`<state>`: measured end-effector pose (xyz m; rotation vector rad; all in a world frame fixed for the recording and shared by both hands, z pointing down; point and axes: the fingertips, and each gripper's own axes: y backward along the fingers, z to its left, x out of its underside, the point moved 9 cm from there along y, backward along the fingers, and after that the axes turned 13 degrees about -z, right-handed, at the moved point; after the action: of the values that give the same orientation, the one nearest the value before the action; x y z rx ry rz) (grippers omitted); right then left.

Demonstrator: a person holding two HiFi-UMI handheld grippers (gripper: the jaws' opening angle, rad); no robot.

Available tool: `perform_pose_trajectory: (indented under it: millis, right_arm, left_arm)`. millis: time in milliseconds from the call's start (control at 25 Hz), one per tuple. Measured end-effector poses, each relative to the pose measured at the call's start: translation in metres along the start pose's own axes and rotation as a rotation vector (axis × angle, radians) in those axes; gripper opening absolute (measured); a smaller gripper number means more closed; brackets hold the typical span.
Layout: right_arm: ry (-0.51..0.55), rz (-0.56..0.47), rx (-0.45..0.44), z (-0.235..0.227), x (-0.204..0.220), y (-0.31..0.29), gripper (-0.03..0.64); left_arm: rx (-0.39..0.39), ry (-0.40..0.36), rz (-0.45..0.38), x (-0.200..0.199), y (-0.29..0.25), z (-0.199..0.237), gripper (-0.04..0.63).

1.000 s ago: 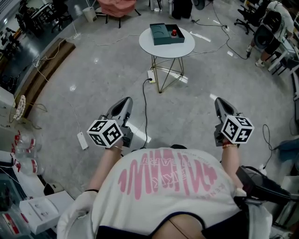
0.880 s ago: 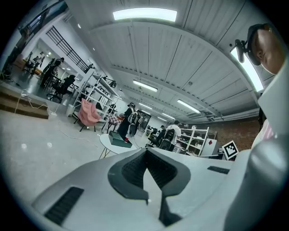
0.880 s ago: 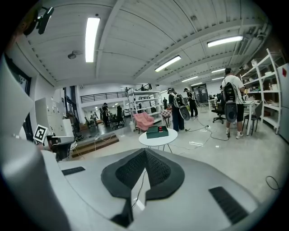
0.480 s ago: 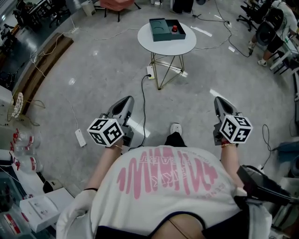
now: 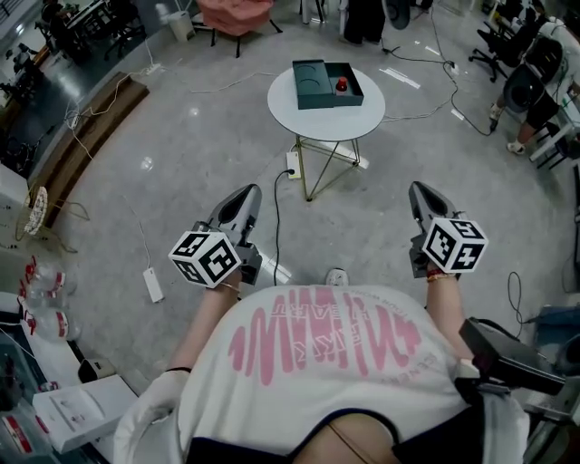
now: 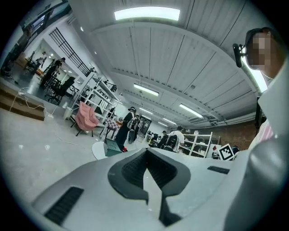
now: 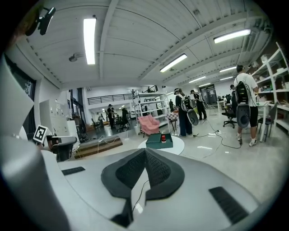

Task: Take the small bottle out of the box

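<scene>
A dark green open box [image 5: 324, 83] stands on a round white table [image 5: 319, 118] a few steps ahead of me. The small bottle [image 5: 342, 86], with its red cap, sits in the box's right half. My left gripper [image 5: 246, 193] and right gripper [image 5: 417, 189] are held at waist height, far short of the table, both shut and empty. In the right gripper view the box [image 7: 158, 140] and bottle [image 7: 163, 138] show just past the closed jaws. The left gripper view shows the box [image 6: 113, 147] small, to the left of its tips.
A power strip [image 5: 293, 165] with a black cable lies under the table's gold wire legs. A white device [image 5: 152, 285] lies on the floor at the left, and a wooden platform [image 5: 86, 136] beyond it. A pink chair [image 5: 234, 11] stands behind the table. People and office chairs [image 5: 535, 86] are at the far right.
The table with the box has slid lower in the head view, so it is nearer. A shoe has come into sight below my shirt. Both grippers keep the same shut pose.
</scene>
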<state>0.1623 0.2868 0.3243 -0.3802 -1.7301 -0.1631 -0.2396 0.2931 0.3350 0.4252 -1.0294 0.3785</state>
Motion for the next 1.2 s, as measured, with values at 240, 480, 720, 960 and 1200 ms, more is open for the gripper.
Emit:
perform_pose_trajectory:
  millis: [240, 480, 720, 960, 1200]
  right_arm:
    - [0.021, -0.031, -0.052, -0.025, -0.031, -0.048, 0.003]
    - [0.023, -0.036, -0.082, -0.052, -0.044, -0.086, 0.003]
    - [0.017, -0.026, -0.095, -0.083, -0.047, -0.116, 0.003]
    - [0.026, -0.017, -0.112, -0.113, -0.049, -0.145, 0.003]
    - [0.049, -0.023, -0.119, -0.142, -0.056, -0.168, 0.003]
  left_arm:
    - [0.036, -0.003, -0.024, -0.007, -0.057, -0.002, 0.008]
    - [0.042, -0.023, -0.01, -0.002, -0.104, 0.001, 0.008]
    - [-0.003, -0.013, -0.012, 0.008, -0.135, 0.01, 0.008]
    - [-0.049, 0.0, -0.045, 0.018, -0.164, 0.019, 0.008]
    - [-0.074, 0.027, -0.098, 0.028, -0.196, 0.026, 0.008]
